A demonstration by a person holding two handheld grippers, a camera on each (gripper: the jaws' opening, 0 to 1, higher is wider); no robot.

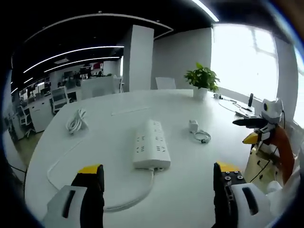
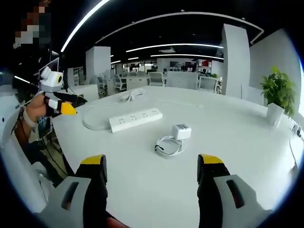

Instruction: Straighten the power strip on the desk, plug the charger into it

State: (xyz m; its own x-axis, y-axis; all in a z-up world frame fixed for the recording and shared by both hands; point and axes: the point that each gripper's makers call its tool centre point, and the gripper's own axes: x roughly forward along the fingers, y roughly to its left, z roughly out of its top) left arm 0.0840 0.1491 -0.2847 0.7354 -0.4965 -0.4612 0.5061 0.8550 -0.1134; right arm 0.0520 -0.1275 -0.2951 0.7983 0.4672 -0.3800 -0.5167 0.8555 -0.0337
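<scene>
Your right gripper [image 2: 152,178] is wide open over the white table [image 2: 228,142], holding nothing. Past its fingers [image 2: 95,173] sits the charger [image 2: 181,131] with its coiled cable [image 2: 168,145]. The power strip [image 2: 135,119] lies farther back. Your left gripper [image 2: 64,103] is off to the left.

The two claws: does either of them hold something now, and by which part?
Nothing is held. The left claw and the right claw are both open and empty; the power strip and the charger lie untouched on the desk.
</scene>
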